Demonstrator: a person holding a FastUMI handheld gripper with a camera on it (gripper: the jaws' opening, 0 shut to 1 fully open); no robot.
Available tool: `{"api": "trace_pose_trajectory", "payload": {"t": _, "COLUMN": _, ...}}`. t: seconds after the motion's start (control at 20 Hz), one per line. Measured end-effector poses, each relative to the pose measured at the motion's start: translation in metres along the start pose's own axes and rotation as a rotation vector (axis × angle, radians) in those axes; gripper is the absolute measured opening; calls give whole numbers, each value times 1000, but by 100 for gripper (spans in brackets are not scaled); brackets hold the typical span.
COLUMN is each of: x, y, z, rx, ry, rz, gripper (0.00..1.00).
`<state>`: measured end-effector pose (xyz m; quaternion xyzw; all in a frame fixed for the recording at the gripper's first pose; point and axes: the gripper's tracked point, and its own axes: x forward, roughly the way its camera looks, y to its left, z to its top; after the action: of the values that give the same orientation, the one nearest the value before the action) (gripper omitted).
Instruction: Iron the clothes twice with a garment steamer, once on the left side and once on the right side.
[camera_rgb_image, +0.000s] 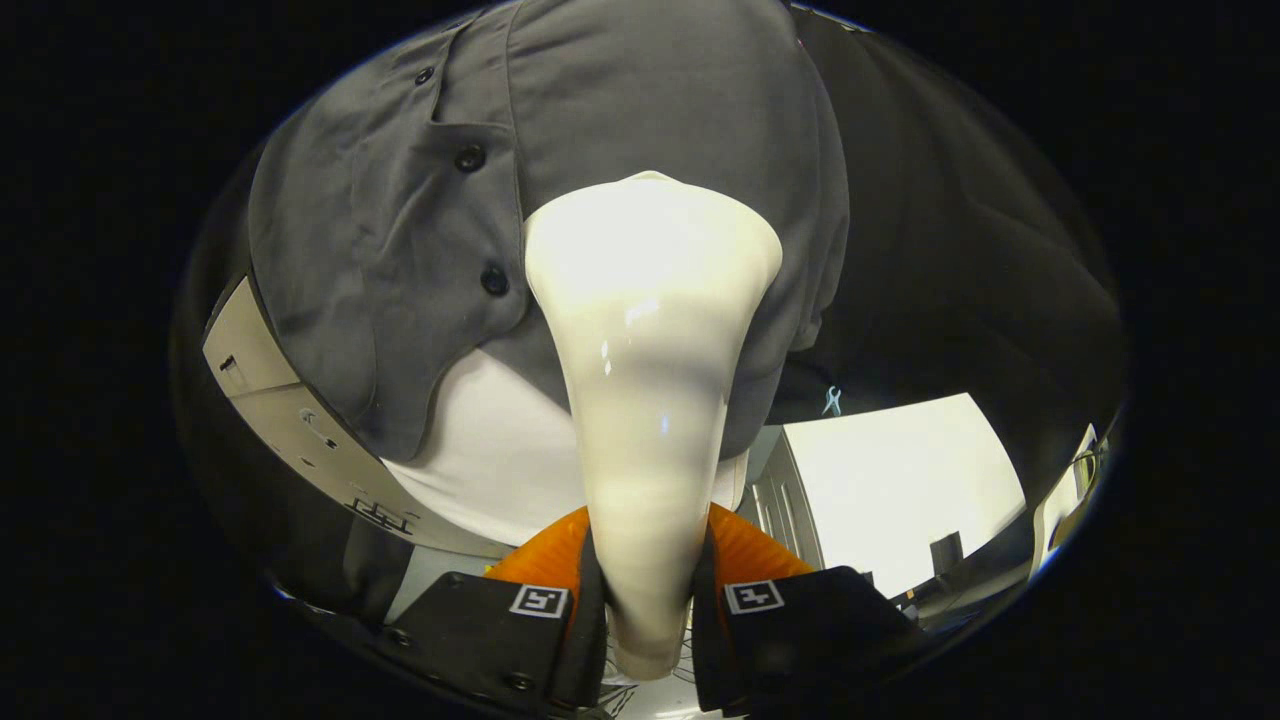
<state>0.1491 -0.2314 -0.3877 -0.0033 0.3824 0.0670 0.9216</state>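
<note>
No words, brand names or numbers can be read here. The gripper (648, 600) has a small white square tag with a black block pattern on each finger. These are marker patterns, not letters. The jaws press on the white garment steamer (650, 400) from both sides. A pale panel (290, 410) behind the grey shirt (640, 110) has small dark marks near its lower end, too blurred to read.
</note>
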Motion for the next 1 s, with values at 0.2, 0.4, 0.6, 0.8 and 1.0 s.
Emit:
{"api": "trace_pose_trajectory", "payload": {"t": 0.2, "x": 2, "y": -2, "z": -18, "rx": 19, "ry": 32, "rz": -7, "gripper": 43}}
{"api": "trace_pose_trajectory", "payload": {"t": 0.4, "x": -6, "y": -9, "z": -25, "rx": 48, "ry": 26, "rz": -20, "gripper": 43}}
{"api": "trace_pose_trajectory", "payload": {"t": 0.6, "x": -34, "y": -14, "z": -7, "rx": 57, "ry": -17, "rz": -34, "gripper": 43}}
{"api": "trace_pose_trajectory", "payload": {"t": 0.8, "x": -69, "y": -11, "z": 30, "rx": 52, "ry": -102, "rz": -31, "gripper": 43}}
{"api": "trace_pose_trajectory", "payload": {"t": 1.0, "x": -104, "y": 3, "z": 80, "rx": 49, "ry": -205, "rz": -29, "gripper": 42}}
